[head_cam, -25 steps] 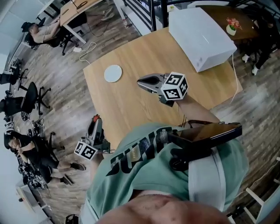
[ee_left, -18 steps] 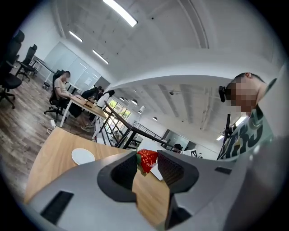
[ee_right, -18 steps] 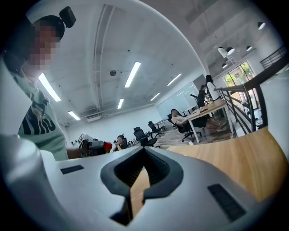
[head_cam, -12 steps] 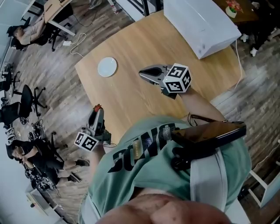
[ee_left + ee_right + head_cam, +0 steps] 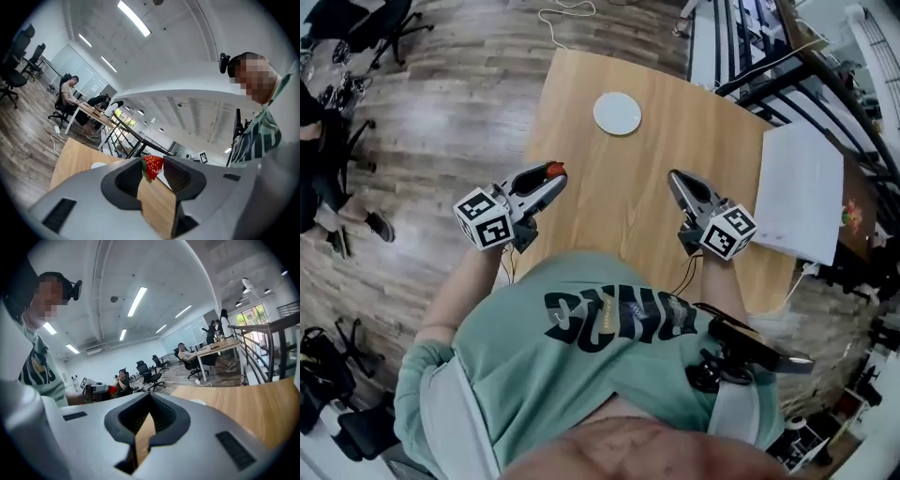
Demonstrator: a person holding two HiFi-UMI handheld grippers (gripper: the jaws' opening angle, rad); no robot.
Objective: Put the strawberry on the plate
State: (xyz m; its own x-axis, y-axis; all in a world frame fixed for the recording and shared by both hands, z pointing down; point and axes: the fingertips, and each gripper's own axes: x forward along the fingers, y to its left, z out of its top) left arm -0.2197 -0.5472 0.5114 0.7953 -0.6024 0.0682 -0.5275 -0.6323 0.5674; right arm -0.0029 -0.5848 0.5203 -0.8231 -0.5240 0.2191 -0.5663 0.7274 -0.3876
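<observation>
A red strawberry (image 5: 553, 170) is pinched between the tips of my left gripper (image 5: 549, 176), which hangs over the left edge of the wooden table (image 5: 614, 211). In the left gripper view the strawberry (image 5: 153, 166) sits between the left gripper's (image 5: 152, 162) ribbed pads. The small white plate (image 5: 617, 113) lies flat near the table's far end, well ahead of both grippers, and shows faintly as the plate (image 5: 98, 165) past the left jaw. My right gripper (image 5: 676, 178) is shut and empty above the table's right half. Its own view shows the right gripper (image 5: 149, 398) with jaws together and the plate (image 5: 197, 402) beyond.
A large white box (image 5: 799, 187) lies on the table's right side, close to my right hand. Black railings (image 5: 750, 56) stand beyond it. Office chairs and a seated person (image 5: 323, 159) are on the wood floor to the left; a white cable (image 5: 567, 11) lies past the table's far end.
The head view has swung round, so the plate now lies at top centre. Both grippers have shifted; the left has come from beside the table to its left edge, strawberry still held.
</observation>
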